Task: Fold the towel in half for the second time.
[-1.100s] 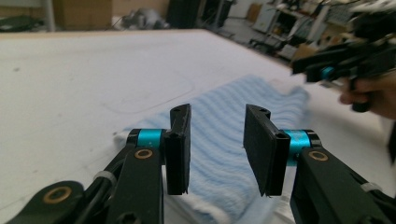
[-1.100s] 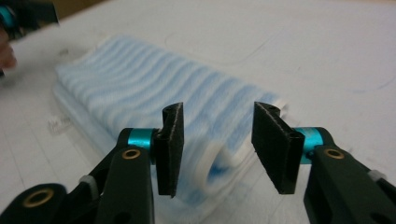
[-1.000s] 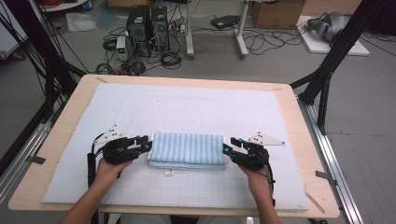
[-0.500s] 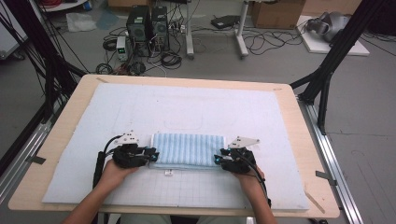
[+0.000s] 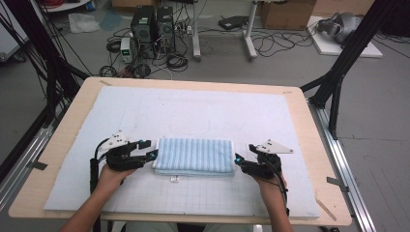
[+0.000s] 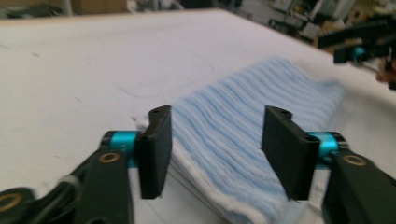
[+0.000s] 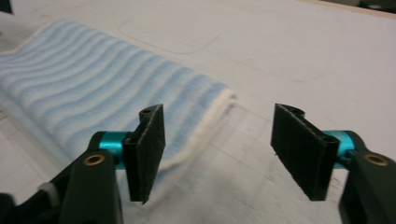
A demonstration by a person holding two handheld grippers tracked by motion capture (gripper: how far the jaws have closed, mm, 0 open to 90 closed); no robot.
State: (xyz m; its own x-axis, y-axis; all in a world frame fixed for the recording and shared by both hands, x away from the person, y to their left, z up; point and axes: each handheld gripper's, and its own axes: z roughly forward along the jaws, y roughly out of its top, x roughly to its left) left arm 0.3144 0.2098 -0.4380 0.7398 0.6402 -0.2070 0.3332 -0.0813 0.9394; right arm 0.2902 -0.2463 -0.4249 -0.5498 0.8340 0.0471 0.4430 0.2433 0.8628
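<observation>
While both grippers rest low on the white mat (image 5: 203, 111), a folded blue-and-white striped towel (image 5: 194, 154) lies flat between them, near the 6 o'clock edge of the mat as the high view shows it. Its long side runs from 9 o'clock to 3 o'clock, and a small white tag (image 5: 175, 179) sticks out from its near edge.

Left gripper (image 5: 151, 155), held in the person's left hand (image 5: 112, 175), sits at the 9 o'clock end of the towel with its tips at the cloth's edge. Its jaws have just been opening and now stand apart. In the left gripper view, this end of the towel (image 6: 243, 154) lies between and beyond the two pads, which do not press on it.

Right gripper (image 5: 238, 159), held in the right hand (image 5: 269, 180), sits at the 3 o'clock end, just beside the towel. Its jaws have likewise just been opening and stand apart. In the right gripper view, one pad stands over the towel's white-hemmed corner (image 7: 205, 116) and the other over bare mat (image 7: 289, 60), neither gripping.

The mat covers a wooden table (image 5: 309, 125).
</observation>
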